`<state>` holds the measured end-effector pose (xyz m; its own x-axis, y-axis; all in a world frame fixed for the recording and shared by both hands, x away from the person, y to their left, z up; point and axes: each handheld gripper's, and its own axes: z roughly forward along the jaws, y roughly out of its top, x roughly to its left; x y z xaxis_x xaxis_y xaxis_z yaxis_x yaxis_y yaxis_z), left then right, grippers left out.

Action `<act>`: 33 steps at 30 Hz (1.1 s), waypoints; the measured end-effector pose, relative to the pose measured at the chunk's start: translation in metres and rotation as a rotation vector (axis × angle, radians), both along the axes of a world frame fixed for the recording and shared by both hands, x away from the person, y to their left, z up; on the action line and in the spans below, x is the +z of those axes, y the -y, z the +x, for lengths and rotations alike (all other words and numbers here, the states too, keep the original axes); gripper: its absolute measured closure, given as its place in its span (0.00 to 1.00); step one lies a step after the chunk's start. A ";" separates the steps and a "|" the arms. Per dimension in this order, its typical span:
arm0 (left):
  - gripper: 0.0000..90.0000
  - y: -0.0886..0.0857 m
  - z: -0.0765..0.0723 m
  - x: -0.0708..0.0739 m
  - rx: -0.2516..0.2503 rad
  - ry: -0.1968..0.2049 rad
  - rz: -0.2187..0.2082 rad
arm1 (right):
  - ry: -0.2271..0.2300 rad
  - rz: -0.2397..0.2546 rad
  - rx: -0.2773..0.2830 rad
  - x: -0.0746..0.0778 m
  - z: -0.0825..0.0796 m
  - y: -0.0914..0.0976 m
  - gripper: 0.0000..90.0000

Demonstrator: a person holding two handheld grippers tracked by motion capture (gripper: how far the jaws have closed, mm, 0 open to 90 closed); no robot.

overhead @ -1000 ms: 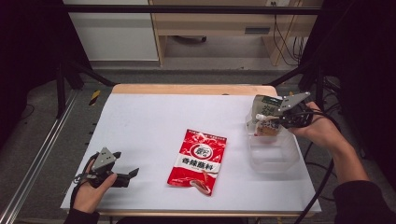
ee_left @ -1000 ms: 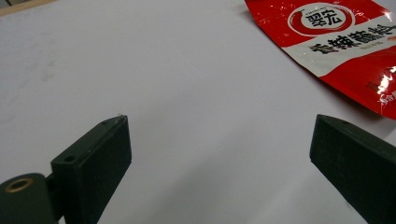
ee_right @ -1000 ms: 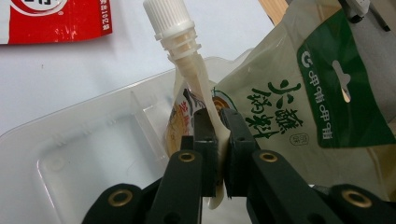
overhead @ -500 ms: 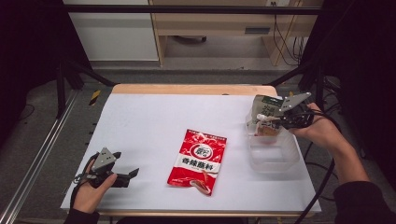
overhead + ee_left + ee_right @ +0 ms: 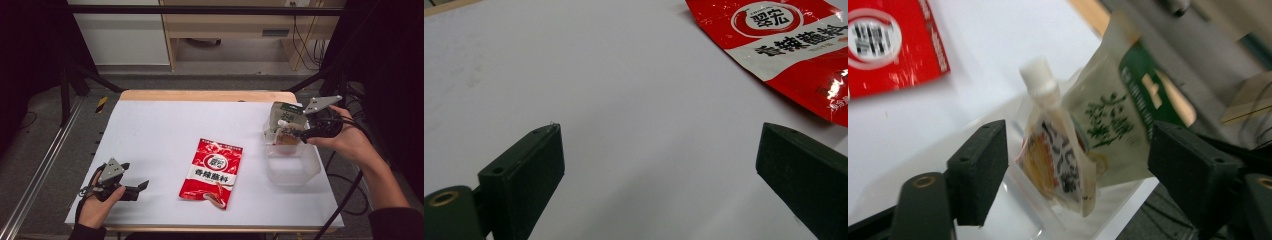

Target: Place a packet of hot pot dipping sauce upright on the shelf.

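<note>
Lying under everything, a white table (image 5: 165,125) with a wooden strip along the far edge.

Resting near the front left corner, the left gripper (image 5: 141,186), jaws standing wide apart with nothing between them.

Lying flat near the middle of the table, a red packet (image 5: 212,172), well apart from both grippers.

Sitting on the right side, a clear tub (image 5: 295,167) with see-through walls.

Standing at the far end of the tub, a small spout pouch (image 5: 1058,155) with a white cap, leaning on a taller green-and-white pouch (image 5: 1118,120) behind it.

Hovering at the spout pouch, the right gripper (image 5: 1078,165), jaws just having been opening, now apart on either side of it and not pressing.

Standing beyond the table, dark frame bars, a grey floor, a pale cabinet and a wooden shelf with cables.
</note>
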<state>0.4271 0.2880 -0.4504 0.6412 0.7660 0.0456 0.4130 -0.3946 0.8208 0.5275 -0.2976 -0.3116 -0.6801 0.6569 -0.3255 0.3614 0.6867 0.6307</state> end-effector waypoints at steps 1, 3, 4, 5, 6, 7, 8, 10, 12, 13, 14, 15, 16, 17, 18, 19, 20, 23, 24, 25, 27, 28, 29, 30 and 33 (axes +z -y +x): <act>0.06 0.000 0.000 0.000 -0.001 -0.001 0.001 | 0.017 0.006 -0.003 0.006 -0.005 -0.004 0.25; 0.06 0.001 0.000 0.000 -0.004 -0.001 0.001 | 0.060 0.002 -0.004 0.018 -0.017 -0.017 0.22; 0.06 0.001 0.000 0.000 -0.006 -0.002 0.004 | 0.073 0.008 0.000 0.023 -0.024 -0.026 0.20; 0.06 0.001 0.000 0.000 -0.007 -0.003 0.006 | 0.085 0.015 0.008 0.027 -0.032 -0.035 0.19; 0.06 0.001 0.000 0.000 -0.007 -0.003 0.007 | 0.104 0.024 0.021 0.031 -0.039 -0.045 0.18; 0.06 0.002 0.000 0.000 -0.008 -0.003 0.007 | 0.119 0.028 0.035 0.034 -0.047 -0.055 0.17; 0.06 0.002 0.000 0.000 -0.008 -0.002 0.006 | 0.124 0.036 0.038 0.035 -0.054 -0.066 0.15; 0.06 0.002 -0.001 0.000 -0.008 -0.002 0.007 | 0.136 0.055 0.065 0.034 -0.066 -0.086 0.15; 0.06 0.002 -0.001 0.000 -0.009 -0.003 0.008 | 0.134 0.071 0.086 0.028 -0.075 -0.106 0.14; 0.06 0.002 -0.001 0.000 -0.009 -0.003 0.008 | 0.126 0.080 0.097 0.023 -0.078 -0.115 0.13; 0.06 0.002 -0.001 0.000 -0.010 -0.002 0.009 | 0.119 0.086 0.104 0.018 -0.081 -0.123 0.13; 0.06 0.002 -0.001 0.000 -0.011 -0.001 0.012 | 0.112 0.094 0.105 0.013 -0.083 -0.130 0.13; 0.06 0.002 -0.001 0.000 -0.011 -0.002 0.013 | 0.102 0.105 0.109 0.007 -0.084 -0.137 0.13; 0.06 0.002 0.000 -0.001 -0.012 -0.004 0.014 | 0.085 0.116 0.110 0.002 -0.084 -0.143 0.13; 0.06 0.002 0.000 -0.001 -0.013 -0.005 0.013 | 0.079 0.126 0.104 -0.003 -0.083 -0.149 0.13; 0.06 0.003 0.000 -0.001 -0.014 -0.005 0.015 | 0.070 0.141 0.106 -0.009 -0.082 -0.154 0.13; 0.06 0.003 -0.001 -0.001 -0.018 -0.004 0.017 | 0.050 0.160 0.108 -0.015 -0.080 -0.160 0.12; 0.06 0.004 -0.001 -0.001 -0.023 -0.004 0.020 | 0.007 0.184 0.117 -0.034 -0.070 -0.174 0.12; 0.06 0.005 -0.001 -0.001 -0.025 -0.006 0.023 | -0.012 0.181 0.121 -0.041 -0.065 -0.178 0.12; 0.06 0.005 0.000 -0.001 -0.027 -0.006 0.025 | -0.026 0.181 0.116 -0.048 -0.060 -0.181 0.12; 0.06 0.006 0.000 -0.002 -0.031 -0.007 0.028 | -0.053 0.172 0.109 -0.060 -0.047 -0.186 0.14; 0.06 0.006 0.000 -0.002 -0.030 -0.006 0.029 | -0.062 0.171 0.104 -0.065 -0.041 -0.187 0.15; 0.06 0.006 0.000 -0.002 -0.032 -0.006 0.030 | -0.076 0.177 0.094 -0.070 -0.035 -0.189 0.15; 0.06 0.007 0.000 -0.002 -0.034 -0.006 0.031 | -0.089 0.172 0.086 -0.075 -0.028 -0.189 0.15; 0.06 0.007 0.000 -0.002 -0.039 -0.008 0.035 | -0.121 0.163 0.061 -0.086 -0.012 -0.190 0.16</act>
<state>0.4272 0.2807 -0.4526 0.6711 0.7383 0.0671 0.4028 -0.4391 0.8031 0.5155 -0.1073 -0.3978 -0.7479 0.6505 -0.1320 0.4020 0.6022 0.6897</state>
